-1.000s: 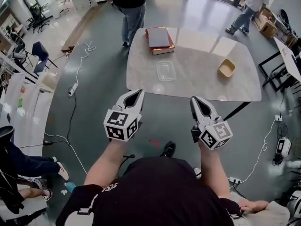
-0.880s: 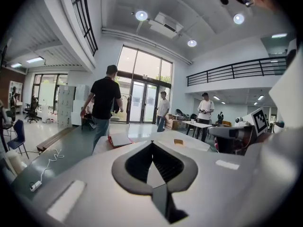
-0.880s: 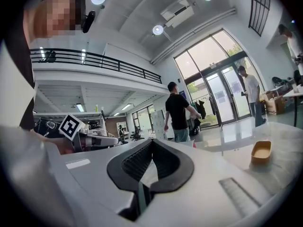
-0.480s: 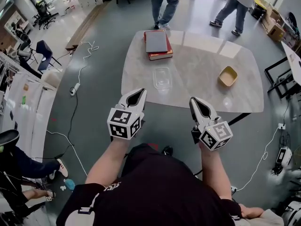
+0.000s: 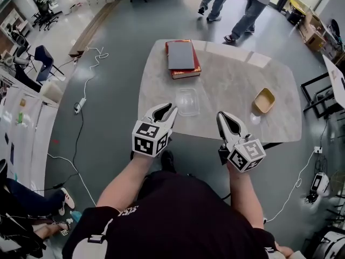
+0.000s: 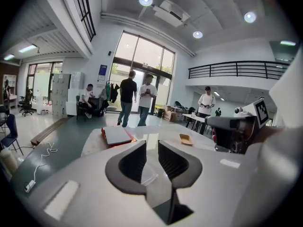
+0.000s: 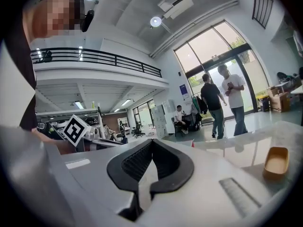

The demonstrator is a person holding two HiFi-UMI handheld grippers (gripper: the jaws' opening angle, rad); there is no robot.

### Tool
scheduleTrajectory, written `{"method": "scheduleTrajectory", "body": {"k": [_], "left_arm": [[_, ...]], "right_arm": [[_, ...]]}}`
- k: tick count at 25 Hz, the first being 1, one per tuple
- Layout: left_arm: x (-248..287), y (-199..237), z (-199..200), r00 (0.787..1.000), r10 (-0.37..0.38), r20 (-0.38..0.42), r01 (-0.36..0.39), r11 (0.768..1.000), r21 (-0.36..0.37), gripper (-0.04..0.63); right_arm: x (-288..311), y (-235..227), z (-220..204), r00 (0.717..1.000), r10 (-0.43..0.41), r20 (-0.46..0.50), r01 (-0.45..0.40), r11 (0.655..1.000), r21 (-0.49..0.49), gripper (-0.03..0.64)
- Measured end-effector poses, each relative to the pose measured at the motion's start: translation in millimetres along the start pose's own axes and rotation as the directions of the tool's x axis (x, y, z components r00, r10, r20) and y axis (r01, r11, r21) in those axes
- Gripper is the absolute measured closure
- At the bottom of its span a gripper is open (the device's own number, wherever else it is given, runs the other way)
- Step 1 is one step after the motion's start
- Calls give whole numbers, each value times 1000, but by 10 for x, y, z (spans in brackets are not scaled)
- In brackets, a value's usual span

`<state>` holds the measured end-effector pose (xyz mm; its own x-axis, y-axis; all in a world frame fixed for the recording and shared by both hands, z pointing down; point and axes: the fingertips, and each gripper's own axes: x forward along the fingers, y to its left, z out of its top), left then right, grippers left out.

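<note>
Clear container [image 5: 187, 101] sits empty on the tabletop [image 5: 226, 80], nr the near edge and left of centre. The left gripper [image 5: 168, 110] has its tips just beside the container's near-left corner in the head view. Its jaws stand apart w/ a narrow gap, and nothing is clamped btwn them. In the left gripper view the container's rim shows through that gap, beyond the tips. No contact w/ it can be made out.

The right gripper [image 5: 222, 116] hovers at the near edge of the tabletop, right of the container and apart from it. Its jaws are closed tip to tip w/ nothing btwn them, as the right gripper view shows. Both grippers point fwd, roughly parallel, one to each side of the container.

A stack of books [image 5: 182, 57], grey one over red, lies at the far-left part of the tabletop, beyond the container. A tan tray [image 5: 264, 100] sits twd the right side, well apart from the container and nearer the right gripper. Two people [image 5: 237, 4] stand on the floor past the far edge, and a white cable [image 5: 85, 88] trails on the floor at left.
</note>
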<state>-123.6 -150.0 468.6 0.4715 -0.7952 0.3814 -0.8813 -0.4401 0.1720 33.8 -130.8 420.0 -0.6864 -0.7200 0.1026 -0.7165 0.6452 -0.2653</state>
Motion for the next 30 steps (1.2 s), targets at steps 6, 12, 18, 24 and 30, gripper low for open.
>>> {"method": "scheduleTrajectory", "body": {"k": [6,12,18,24,30], "left_arm": [[397,378,-61,997,-45,-64,44,999,-13,496],[793,553,-299,986,-52,-158,45,998,-45,461],[1192,618,-615,965,-19,-262,4,998,-61,427],[1488,670,-1089,933,16,-360,-52,995,-90,416],[1669,746,-1515,892,58,-448,-116,988,-105,392]], "right_arm": [[496,-65,42,999,-44,-11,44,999,-2,603],[674,-236,-63,997,-66,-33,67,997,27,603],[714,-479,-134,997,-55,-59,58,997,49,603],[658,-617,-219,996,-42,-85,47,997,61,603],[528,-724,-343,993,-45,-106,53,996,76,603]]}}
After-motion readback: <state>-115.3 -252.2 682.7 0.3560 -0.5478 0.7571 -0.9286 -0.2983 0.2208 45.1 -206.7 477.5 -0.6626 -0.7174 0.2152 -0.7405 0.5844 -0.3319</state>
